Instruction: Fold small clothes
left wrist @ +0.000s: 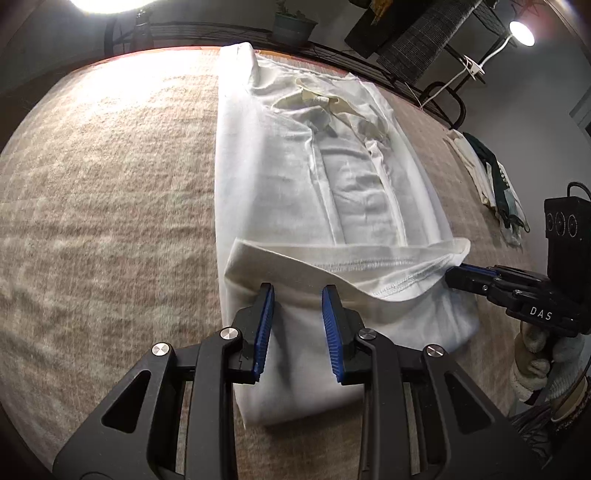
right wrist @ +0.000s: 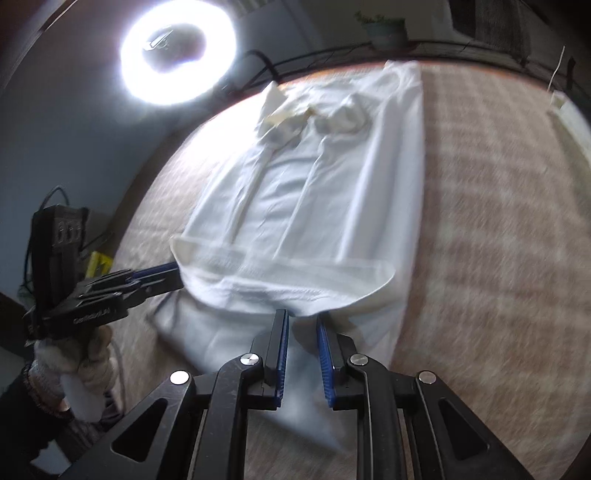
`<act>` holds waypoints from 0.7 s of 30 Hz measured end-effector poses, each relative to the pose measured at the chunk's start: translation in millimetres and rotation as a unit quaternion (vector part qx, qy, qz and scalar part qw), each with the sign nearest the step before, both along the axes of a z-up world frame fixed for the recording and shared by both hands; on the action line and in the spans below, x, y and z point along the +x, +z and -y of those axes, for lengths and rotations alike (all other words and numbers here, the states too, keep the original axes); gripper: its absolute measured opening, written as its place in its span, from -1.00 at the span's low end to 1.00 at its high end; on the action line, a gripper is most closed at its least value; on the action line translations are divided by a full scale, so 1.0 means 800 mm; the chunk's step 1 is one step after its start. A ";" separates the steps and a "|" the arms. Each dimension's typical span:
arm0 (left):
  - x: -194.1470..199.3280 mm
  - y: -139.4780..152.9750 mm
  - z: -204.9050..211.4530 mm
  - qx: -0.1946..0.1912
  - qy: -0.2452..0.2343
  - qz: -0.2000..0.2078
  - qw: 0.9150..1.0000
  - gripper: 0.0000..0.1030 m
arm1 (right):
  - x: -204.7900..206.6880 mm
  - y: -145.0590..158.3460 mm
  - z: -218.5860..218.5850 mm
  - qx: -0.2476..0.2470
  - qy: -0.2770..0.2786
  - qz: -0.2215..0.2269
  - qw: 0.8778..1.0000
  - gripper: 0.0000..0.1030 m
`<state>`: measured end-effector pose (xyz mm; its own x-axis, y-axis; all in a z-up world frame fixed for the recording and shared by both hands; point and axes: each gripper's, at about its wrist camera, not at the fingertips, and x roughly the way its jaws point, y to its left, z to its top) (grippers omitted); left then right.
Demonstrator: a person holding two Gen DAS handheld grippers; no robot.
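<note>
White shirt [left wrist: 332,184] folded lengthwise on beige blanket [left wrist: 110,184], hem flipped up, left gripper [left wrist: 297,291] and right gripper [right wrist: 302,317] jaws slightly apart over it, gripping nothing

Folded shirt [left wrist: 332,177] on blanket [left wrist: 110,184], clothes pile [left wrist: 495,177] to its right, plant pot [left wrist: 293,27] behind

Both pictures show strong fisheye bending, with dark rounded corners. In the left wrist view a strong lamp [left wrist: 107,3] at the top edge burns out the beige woven table cover [left wrist: 110,184] below it, and a small round white desk lamp [left wrist: 521,32] shines at top right; this view is sharp. In the right wrist view a bright white ring light [right wrist: 178,53] glares, and the picture is smeared by motion blur, strongest on the right and near the bottom.
</note>
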<state>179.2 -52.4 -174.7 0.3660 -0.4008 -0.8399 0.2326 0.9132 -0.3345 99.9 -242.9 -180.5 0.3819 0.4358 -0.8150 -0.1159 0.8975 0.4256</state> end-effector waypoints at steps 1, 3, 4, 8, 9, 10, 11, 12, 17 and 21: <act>0.003 0.000 0.000 0.004 0.005 0.005 1.000 -0.49 | 0.003 0.001 0.002 -0.006 -0.006 0.005 1.000 -0.68; 0.009 0.000 0.001 0.022 0.014 0.021 0.999 -0.49 | 0.010 0.002 0.006 -0.017 -0.014 0.010 1.000 -0.68; 0.013 -0.001 0.001 0.027 0.017 0.028 0.999 -0.48 | 0.014 0.002 0.008 -0.023 -0.014 0.013 1.000 -0.68; 0.026 -0.001 0.005 0.048 0.027 0.045 0.997 -0.49 | 0.022 0.007 0.015 -0.045 -0.012 0.023 0.999 -0.68; 0.031 -0.001 0.006 0.051 0.030 0.048 0.997 -0.49 | 0.025 0.009 0.017 -0.051 -0.014 0.026 0.998 -0.62; 0.035 0.000 0.006 0.054 0.033 0.051 0.997 -0.49 | 0.029 0.010 0.018 -0.057 -0.017 0.029 0.998 -0.60; 0.040 0.000 0.005 0.057 0.038 0.053 0.996 -0.49 | 0.032 0.012 0.020 -0.059 -0.020 0.031 0.998 -0.58; 0.046 0.000 0.003 0.056 0.044 0.051 0.996 -0.48 | 0.035 0.014 0.024 -0.058 -0.023 0.032 0.998 -0.57; 0.083 0.010 -0.010 0.040 0.071 0.051 0.995 -0.49 | 0.057 0.027 0.046 -0.041 -0.038 0.041 0.998 -0.37; 0.125 0.020 -0.017 0.036 0.079 0.054 0.995 -0.48 | 0.085 0.034 0.060 -0.055 -0.040 0.055 0.996 -0.36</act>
<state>278.9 -38.7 -158.9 0.5086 -0.2717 -0.8170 0.1161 0.9619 -0.2477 167.8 -290.9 -153.6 0.5009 0.3113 -0.8076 -0.0832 0.9461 0.3131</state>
